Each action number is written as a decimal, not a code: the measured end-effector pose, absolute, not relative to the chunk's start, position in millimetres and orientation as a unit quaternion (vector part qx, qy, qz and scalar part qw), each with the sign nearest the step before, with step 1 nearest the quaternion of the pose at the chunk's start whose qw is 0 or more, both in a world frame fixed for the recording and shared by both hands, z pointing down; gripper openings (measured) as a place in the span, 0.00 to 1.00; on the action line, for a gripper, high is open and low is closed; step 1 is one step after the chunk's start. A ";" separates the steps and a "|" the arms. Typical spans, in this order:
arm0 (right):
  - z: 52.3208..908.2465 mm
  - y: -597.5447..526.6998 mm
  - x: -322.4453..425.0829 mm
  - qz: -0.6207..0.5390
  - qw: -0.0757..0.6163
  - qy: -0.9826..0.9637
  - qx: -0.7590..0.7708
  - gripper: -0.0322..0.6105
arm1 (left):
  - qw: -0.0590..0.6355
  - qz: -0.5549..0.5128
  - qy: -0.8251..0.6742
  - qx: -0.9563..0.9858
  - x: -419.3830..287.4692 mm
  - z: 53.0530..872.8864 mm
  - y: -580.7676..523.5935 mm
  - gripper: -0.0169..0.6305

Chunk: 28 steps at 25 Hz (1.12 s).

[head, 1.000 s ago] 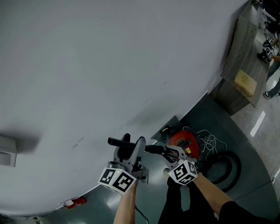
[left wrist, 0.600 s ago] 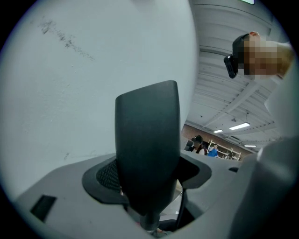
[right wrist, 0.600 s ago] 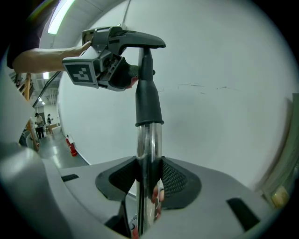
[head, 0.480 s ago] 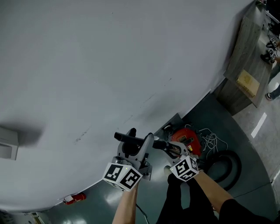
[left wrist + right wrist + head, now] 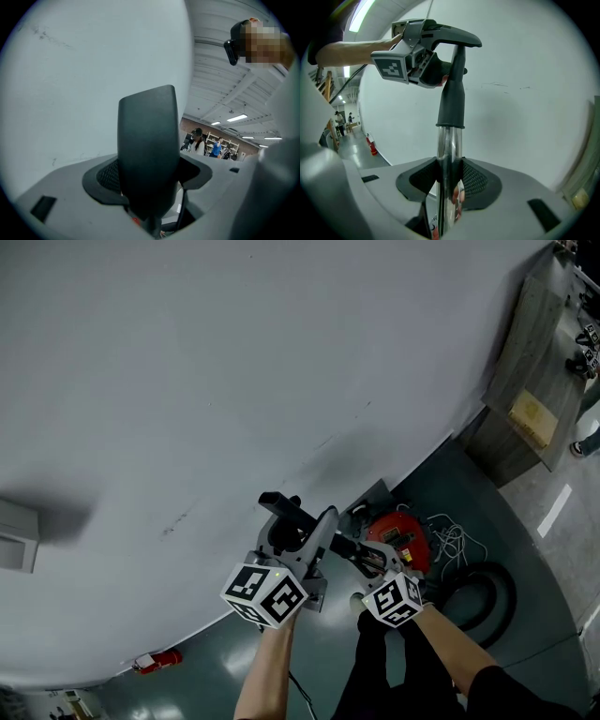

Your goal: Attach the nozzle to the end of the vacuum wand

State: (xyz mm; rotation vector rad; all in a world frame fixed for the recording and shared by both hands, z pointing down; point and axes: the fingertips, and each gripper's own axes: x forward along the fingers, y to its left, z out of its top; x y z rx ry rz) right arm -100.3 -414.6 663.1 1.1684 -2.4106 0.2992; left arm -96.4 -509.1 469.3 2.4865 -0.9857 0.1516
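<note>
Grey wall (image 5: 234, 381) fills most of the head view, above a dark floor (image 5: 441, 484). The left gripper (image 5: 295, 538) is raised in front of the wall, with the black nozzle (image 5: 281, 507) poking out past its jaws. The right gripper (image 5: 367, 563) is just beside it, lower and to the right. On the floor behind them sit a red vacuum (image 5: 401, 538) and a coiled black hose (image 5: 492, 592). A red fire extinguisher (image 5: 155, 664) lies at the foot of the wall, and a wooden cabinet (image 5: 520, 371) stands at the upper right.

From the left gripper view, the jaws are clamped on the nozzle (image 5: 147, 140). It stands up between them and blocks the middle of the frame, with pale wall behind.

From the right gripper view, the jaws are closed narrowly on the chrome wand (image 5: 449, 154), which rises straight from between the pads. The nozzle's collar sits over the wand's upper end, in line with it. Higher up, the left gripper grips the nozzle's far part.
</note>
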 end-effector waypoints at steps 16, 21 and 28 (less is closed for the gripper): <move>664.0 -414.8 -102.9 0.110 0.224 -0.874 0.416 0.29 | 0.296 0.000 -0.356 0.886 -117.8 485.1 -520.3 0.52; 665.1 -417.9 -101.6 0.115 0.225 -0.873 0.417 0.29 | 0.255 -0.005 -0.375 0.891 -116.0 478.1 -509.5 0.52; 643.6 -424.9 -100.7 0.105 0.201 -0.874 0.430 0.29 | 0.240 -0.005 -0.369 0.898 -112.2 455.2 -513.0 0.52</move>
